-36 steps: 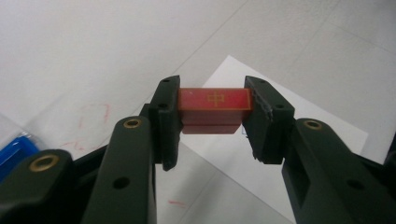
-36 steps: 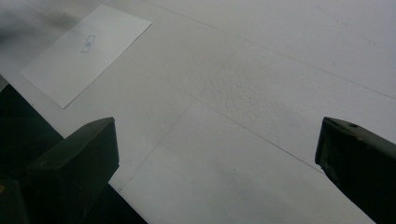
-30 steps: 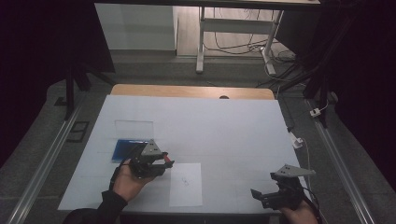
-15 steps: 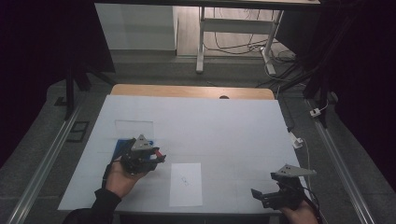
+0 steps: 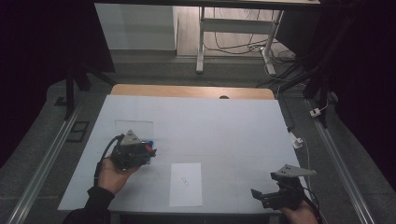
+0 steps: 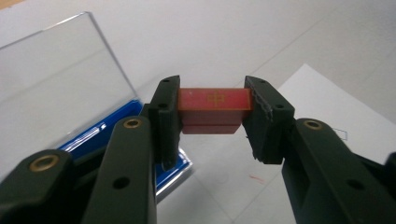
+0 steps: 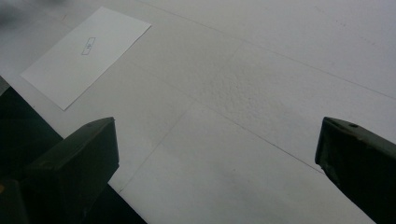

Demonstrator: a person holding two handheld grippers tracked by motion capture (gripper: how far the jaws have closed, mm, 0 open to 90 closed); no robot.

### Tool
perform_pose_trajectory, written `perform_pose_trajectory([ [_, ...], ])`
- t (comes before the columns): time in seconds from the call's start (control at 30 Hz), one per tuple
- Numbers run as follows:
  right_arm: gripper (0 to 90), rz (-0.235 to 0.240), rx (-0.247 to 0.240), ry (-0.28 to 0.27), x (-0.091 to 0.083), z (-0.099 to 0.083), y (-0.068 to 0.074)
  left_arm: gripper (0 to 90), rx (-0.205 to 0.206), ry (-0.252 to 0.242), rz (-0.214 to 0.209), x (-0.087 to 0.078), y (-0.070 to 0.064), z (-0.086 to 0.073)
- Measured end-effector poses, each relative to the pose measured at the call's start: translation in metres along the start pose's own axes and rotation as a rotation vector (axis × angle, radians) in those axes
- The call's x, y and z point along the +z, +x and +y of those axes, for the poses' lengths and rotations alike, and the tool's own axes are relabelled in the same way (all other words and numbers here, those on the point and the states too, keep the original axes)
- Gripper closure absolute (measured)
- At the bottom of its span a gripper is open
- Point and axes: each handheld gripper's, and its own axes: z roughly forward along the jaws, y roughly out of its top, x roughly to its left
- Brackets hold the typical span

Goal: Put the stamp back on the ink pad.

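Left gripper (image 6: 212,119) clamps a small red block (image 6: 214,110) between its 2 jaws, above the blue case (image 6: 119,126) with its clear lid (image 6: 60,88) raised, near the table's (image 5: 224,121) left side. Right gripper (image 5: 280,196) hovers wide open over bare tabletop, holding nothing, well apart from the white paper sheet (image 5: 186,184).

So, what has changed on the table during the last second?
The left gripper moved back toward the blue case with the clear lid; it is shut on a red block now. The right gripper stayed open at the near right edge, and the paper sheet did not move.
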Motion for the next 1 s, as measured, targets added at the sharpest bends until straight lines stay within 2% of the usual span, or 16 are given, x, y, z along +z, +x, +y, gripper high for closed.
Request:
perform_pose_trajectory([
  [0.47,0.0,-0.003,-0.003,0.002,0.0,0.0,0.0,58.5,-0.069,0.003,0.063,-0.003,0.028,-0.011],
  [0.63,0.0,-0.003,-0.005,0.003,0.0,0.0,0.0,58.5,-0.116,-0.001,0.066,-0.003,0.04,-0.016],
  [0.8,0.0,-0.001,-0.006,0.003,0.0,0.0,0.001,58.4,-0.133,0.002,0.08,-0.002,0.047,-0.02],
  [1.0,0.0,-0.001,-0.006,0.003,0.0,0.0,0.001,58.4,-0.134,0.018,0.113,0.002,0.054,-0.023],
])
